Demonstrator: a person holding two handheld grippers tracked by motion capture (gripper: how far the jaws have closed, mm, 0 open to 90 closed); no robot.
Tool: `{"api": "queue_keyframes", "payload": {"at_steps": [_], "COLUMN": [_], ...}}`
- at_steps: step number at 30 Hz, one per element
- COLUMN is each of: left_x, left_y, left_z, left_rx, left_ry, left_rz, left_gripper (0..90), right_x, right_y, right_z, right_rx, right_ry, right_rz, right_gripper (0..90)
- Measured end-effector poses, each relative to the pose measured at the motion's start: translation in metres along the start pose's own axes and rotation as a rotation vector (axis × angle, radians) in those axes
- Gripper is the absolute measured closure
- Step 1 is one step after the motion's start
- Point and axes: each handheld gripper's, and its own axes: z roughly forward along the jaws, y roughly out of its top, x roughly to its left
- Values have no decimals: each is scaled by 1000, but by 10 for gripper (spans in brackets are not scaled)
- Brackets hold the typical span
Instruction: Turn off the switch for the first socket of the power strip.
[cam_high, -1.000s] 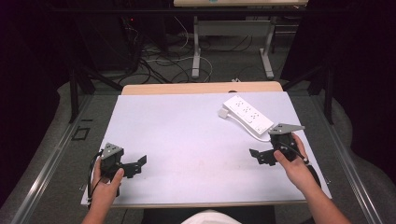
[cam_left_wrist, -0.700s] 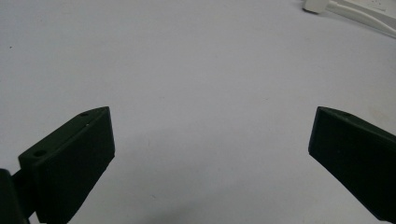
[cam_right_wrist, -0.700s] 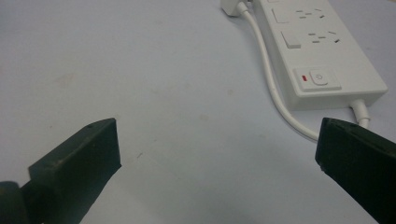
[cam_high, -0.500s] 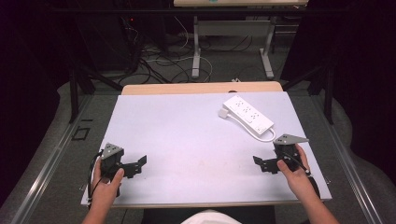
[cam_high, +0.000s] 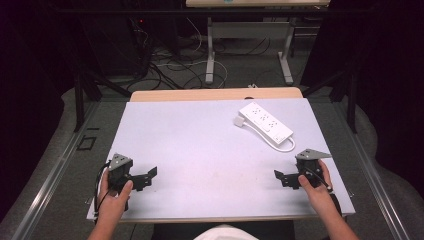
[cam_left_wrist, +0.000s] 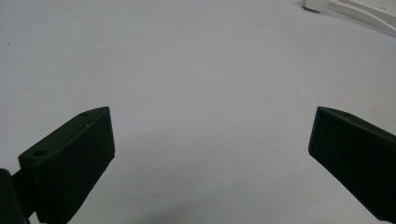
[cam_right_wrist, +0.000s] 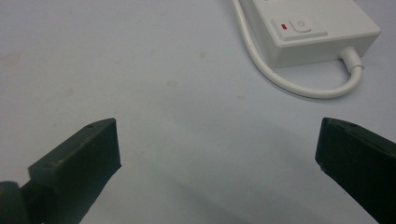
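Note:
A white power strip (cam_high: 265, 123) lies flat at the back right of the pale table (cam_high: 200, 145), its white cable (cam_high: 282, 145) looping beside it. In the right gripper view the strip's switch end (cam_right_wrist: 317, 32) and cable loop (cam_right_wrist: 308, 88) lie just beyond my wide-apart jaws. My right gripper (cam_high: 280, 178) rests low at the front right, open and holding nothing, a short way nearer than the strip. My left gripper (cam_high: 148, 177) sits at the front left, open over bare table. The left gripper view catches the strip's end (cam_left_wrist: 355, 8) far off at top right.
A wooden strip (cam_high: 215, 94) edges the table's far side. Beyond it stand a desk's metal legs (cam_high: 210, 50) and tangled floor cables (cam_high: 170, 65). Metal rails (cam_high: 55, 175) run along both sides of the table. The person's hands (cam_high: 114, 205) reach in from the front edge.
My right gripper has drawn back from beside the power strip toward the table's front right, staying open. The left gripper has held still.

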Motion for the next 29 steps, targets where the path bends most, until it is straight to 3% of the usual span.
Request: {"api": "queue_keyframes", "payload": {"at_steps": [16, 29], "left_x": [-1, 0], "left_y": [0, 0], "left_z": [0, 2], "left_rx": [4, 8], "left_ry": [0, -1], "left_rz": [-1, -3], "left_gripper": [2, 2], "right_x": [-2, -4], "right_y": [-9, -7], "right_z": [9, 6], "right_rx": [18, -8], "right_ry": [6, -2], "right_rz": [15, 21], "right_gripper": [0, 0]}}
